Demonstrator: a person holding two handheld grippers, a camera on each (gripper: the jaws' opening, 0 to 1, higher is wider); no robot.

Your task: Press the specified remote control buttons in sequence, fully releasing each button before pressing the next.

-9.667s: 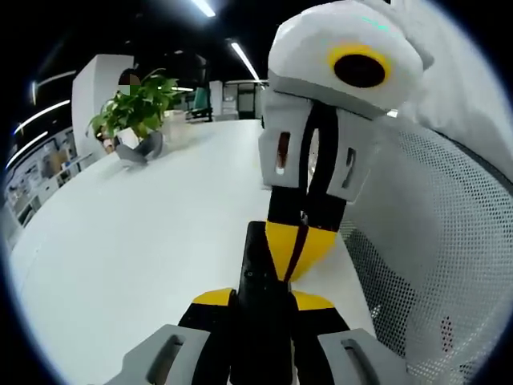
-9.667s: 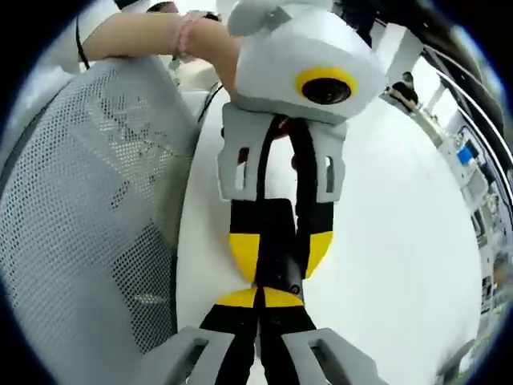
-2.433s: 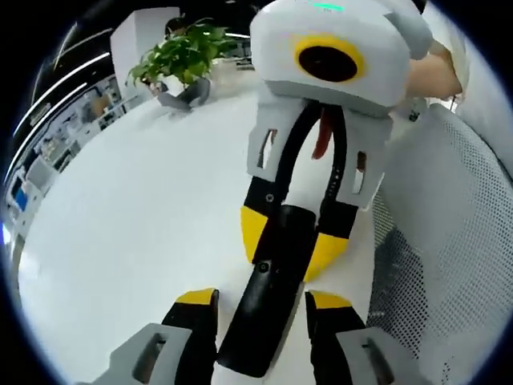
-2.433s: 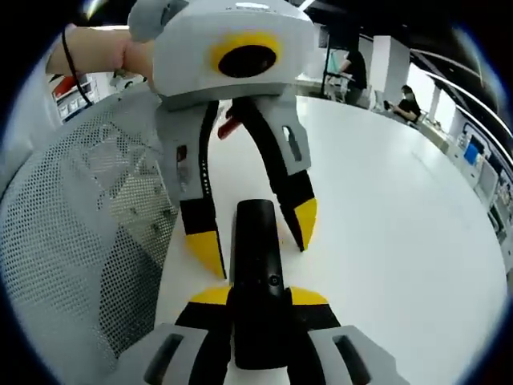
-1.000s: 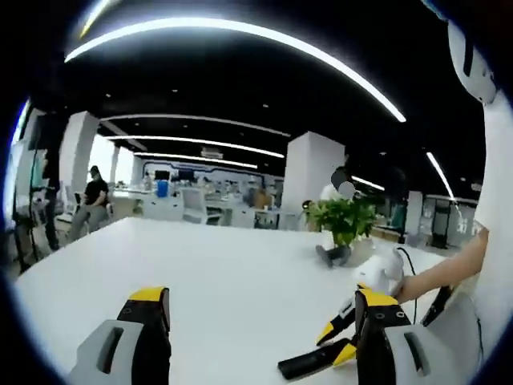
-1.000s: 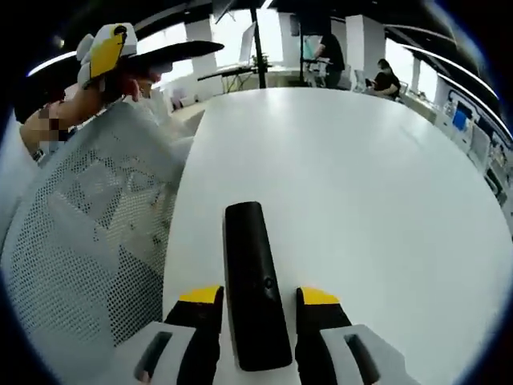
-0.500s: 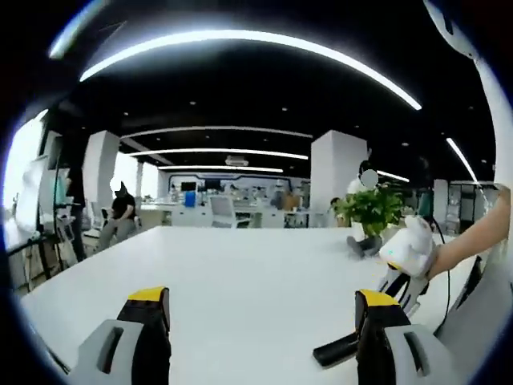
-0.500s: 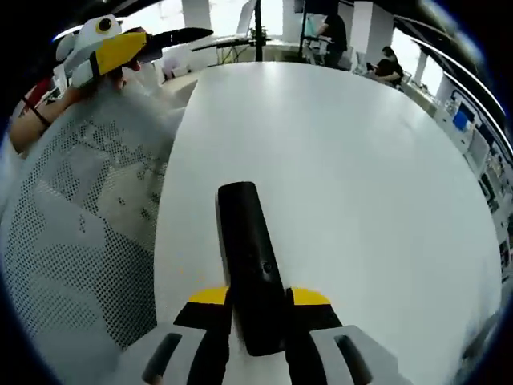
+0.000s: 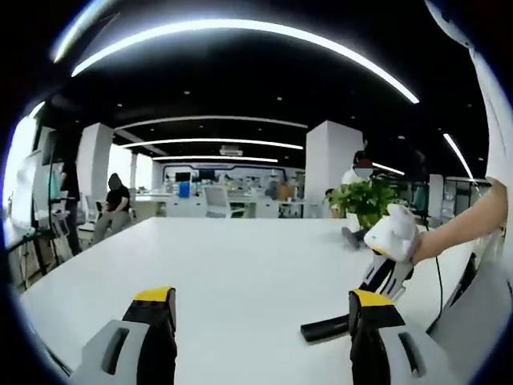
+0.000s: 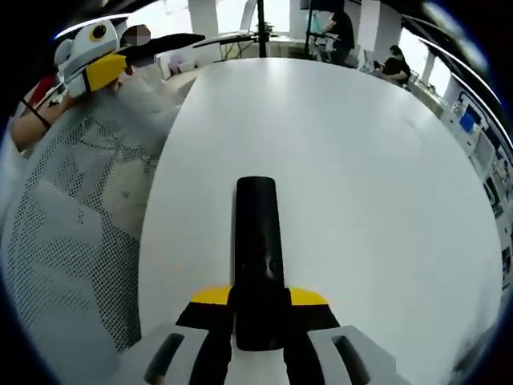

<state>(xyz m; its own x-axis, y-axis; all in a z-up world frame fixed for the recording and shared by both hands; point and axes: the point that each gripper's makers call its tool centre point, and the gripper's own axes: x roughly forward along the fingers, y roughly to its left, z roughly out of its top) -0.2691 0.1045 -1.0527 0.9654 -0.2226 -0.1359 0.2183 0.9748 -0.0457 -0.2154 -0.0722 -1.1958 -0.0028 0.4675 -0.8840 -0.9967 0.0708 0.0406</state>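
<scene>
Remote's (image 10: 259,257) near end hidden between right gripper's (image 10: 260,298) clamped jaws, long axis pointing away over white table (image 10: 377,184), left gripper (image 9: 260,309) jaws wide apart, empty.

Wide bare table (image 9: 216,273) ahead of my left jaws, nothing between them. On that side's right: remote (image 9: 325,329) lying flat, my right gripper (image 9: 377,290) on it, a cable (image 9: 438,273) behind. Potted plant (image 9: 365,204) far back. In the right gripper view the mesh chair back (image 10: 72,241) crowds the table's left edge; right of the remote is open tabletop.
</scene>
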